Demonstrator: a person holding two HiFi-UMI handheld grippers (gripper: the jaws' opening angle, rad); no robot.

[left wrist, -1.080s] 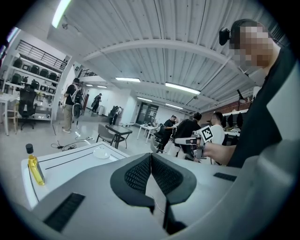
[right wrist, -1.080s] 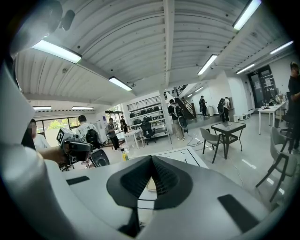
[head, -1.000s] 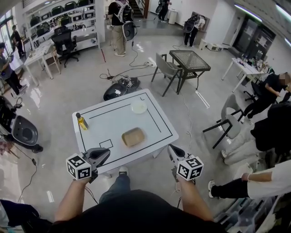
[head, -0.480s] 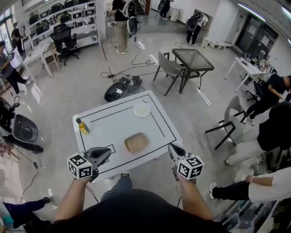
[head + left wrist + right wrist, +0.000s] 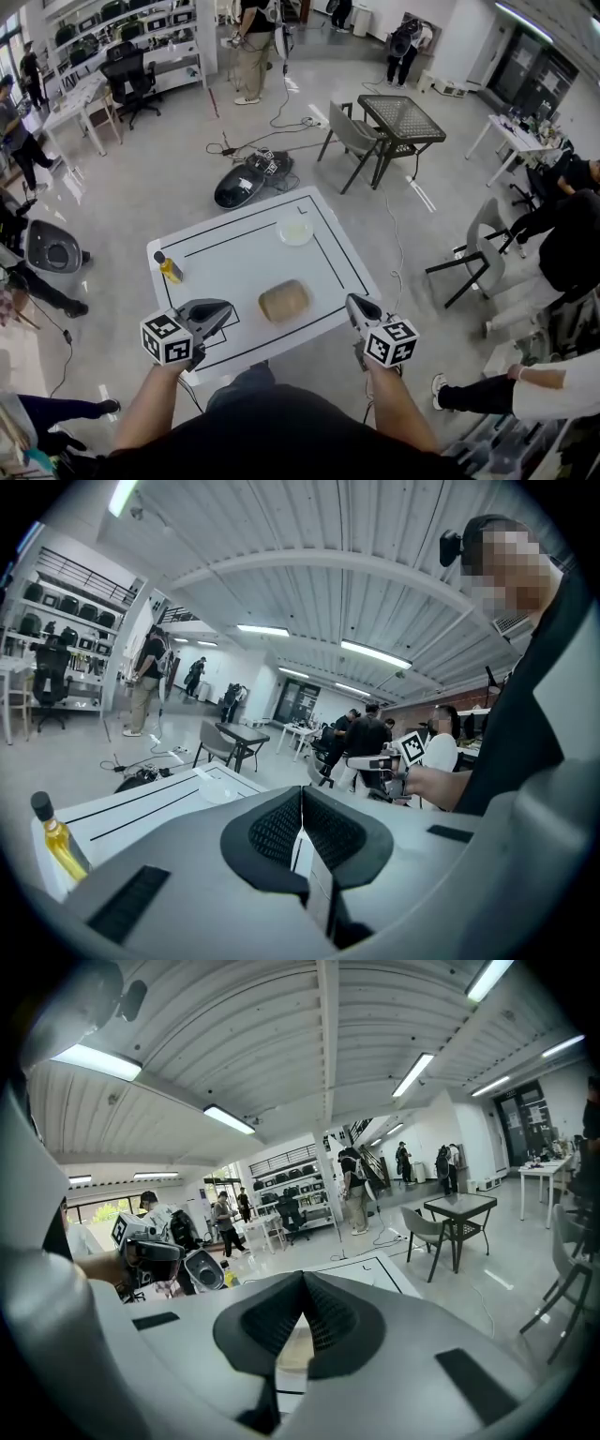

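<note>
A white table [image 5: 234, 262] with black lines carries a bottle of yellow liquid [image 5: 170, 269], a white plate [image 5: 296, 230] and a tan loaf-like lump [image 5: 284, 301]. My left gripper [image 5: 228, 307] hangs over the table's near left corner, shut and empty. My right gripper [image 5: 350, 300] is off the near right edge, also shut and empty. In the left gripper view the jaws [image 5: 302, 794] meet, with the bottle [image 5: 54, 841] at lower left and the plate [image 5: 217, 790] beyond. In the right gripper view the tan lump [image 5: 295, 1353] shows below the closed tips [image 5: 302, 1279].
A dark mesh table [image 5: 398, 117] with a grey chair [image 5: 352, 141] stands beyond the white table. A black machine [image 5: 239, 187] lies on the floor behind it. Another chair [image 5: 483, 262] and seated people are to the right; a person stands far back [image 5: 253, 42].
The table has drawn nearer in the head view, and the bottle looms larger and lower in the left gripper view. Both grippers keep their jaws shut.
</note>
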